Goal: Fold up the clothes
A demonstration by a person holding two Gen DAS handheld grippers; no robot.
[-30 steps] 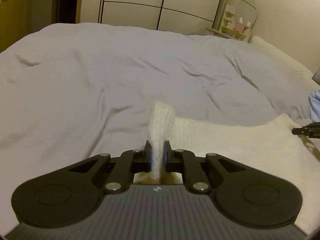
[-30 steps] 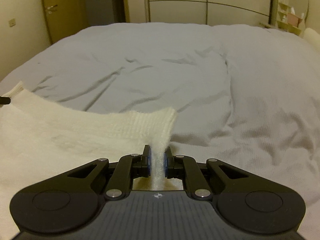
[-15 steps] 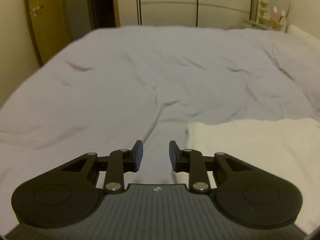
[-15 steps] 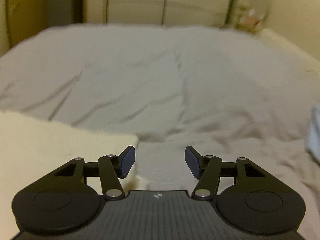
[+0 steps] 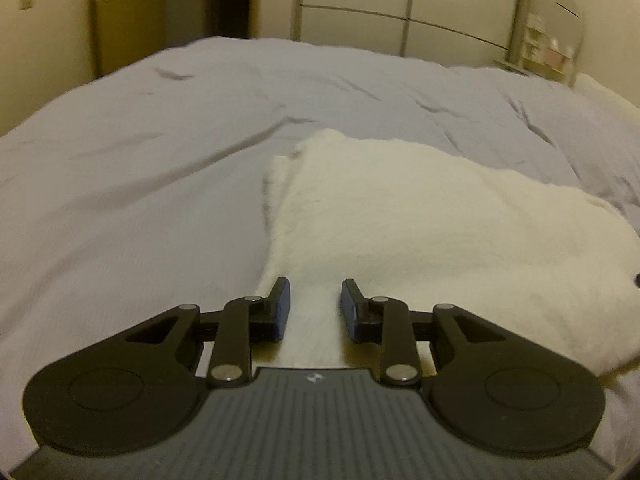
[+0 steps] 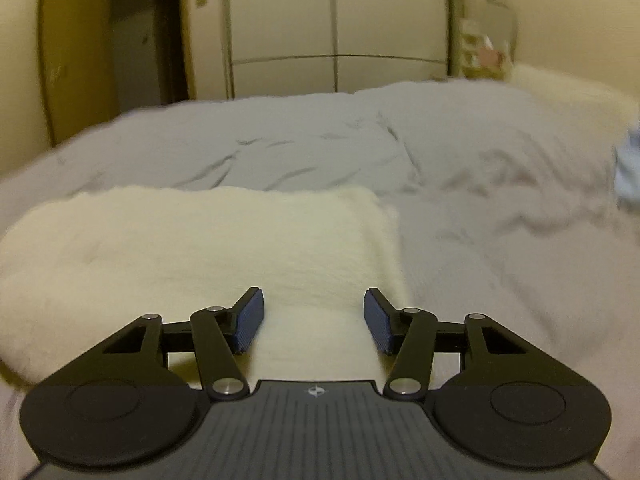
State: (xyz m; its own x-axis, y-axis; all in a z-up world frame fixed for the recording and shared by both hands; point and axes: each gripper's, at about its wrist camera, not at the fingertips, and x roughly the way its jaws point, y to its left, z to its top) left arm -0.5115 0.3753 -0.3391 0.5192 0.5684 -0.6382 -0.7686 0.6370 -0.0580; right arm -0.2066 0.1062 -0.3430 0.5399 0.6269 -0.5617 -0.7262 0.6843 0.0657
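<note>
Nearest in the left wrist view, the left claw [image 5: 313, 309] stands open, its two blue pads apart with nothing between them but the cream knit below. It holds nothing. It hangs over the near left edge of the sweater [image 5: 420, 236], which suggests it is placed there to take hold of that edge for another fold, or has simply let the cloth lie.

In the right wrist view the right claw [image 6: 314, 316] is open wider, also empty, and sits over the near right part of the same sweater [image 6: 200, 248]. With both claws open and level at the near side, the two hands look set as a pair, one toward each side of the garment, so the cloth could be lifted evenly instead of dragged askew.

The sweater lies flat on the bed [image 5: 120, 160] as a thick, rounded pad, apparently doubled over already. At its far left corner a narrower under-layer [image 5: 276, 176] pokes out past the top one, so the layers do not quite line up. My guess is that one more fold is due, and soft, thick knit like this may slip or bunch if only its top layer is pinched.

Farther off, the grey bed cover [image 6: 320, 140] is creased. A bit of pale blue cloth [image 6: 628, 172] shows at the right edge, well apart from the sweater. Beyond stand the wardrobe doors [image 6: 336, 28].
</note>
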